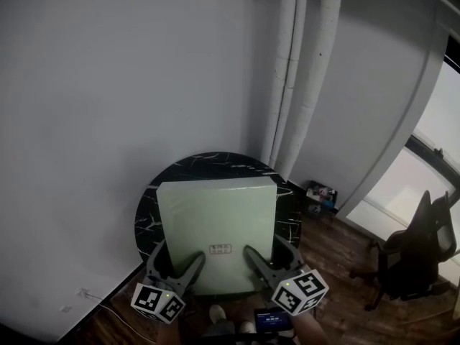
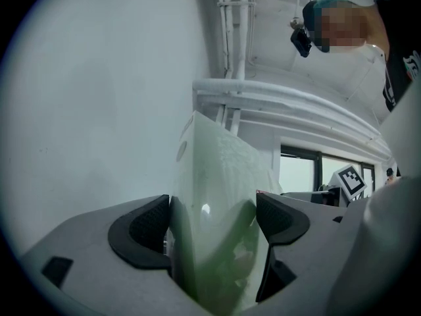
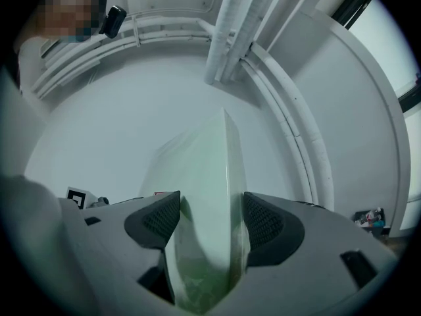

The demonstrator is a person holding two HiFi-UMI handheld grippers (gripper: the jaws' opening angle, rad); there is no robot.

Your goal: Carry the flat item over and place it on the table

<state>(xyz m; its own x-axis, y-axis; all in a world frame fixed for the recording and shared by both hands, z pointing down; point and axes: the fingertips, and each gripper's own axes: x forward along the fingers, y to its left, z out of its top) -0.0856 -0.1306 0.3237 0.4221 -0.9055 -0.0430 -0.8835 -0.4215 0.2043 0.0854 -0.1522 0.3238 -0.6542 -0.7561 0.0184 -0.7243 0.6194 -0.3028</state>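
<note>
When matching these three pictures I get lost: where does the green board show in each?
Head view: green board, lower centre, covering most of the round black table.
Left gripper view: board edge-on, bottom centre, clamped between the jaws.
Right gripper view: board edge-on, bottom centre, clamped likewise.
Shared landmark: white pipes on the wall.

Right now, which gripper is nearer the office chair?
Right. Both clamp the green panel: right gripper on the side toward the office chair, left gripper on the far side.
</note>
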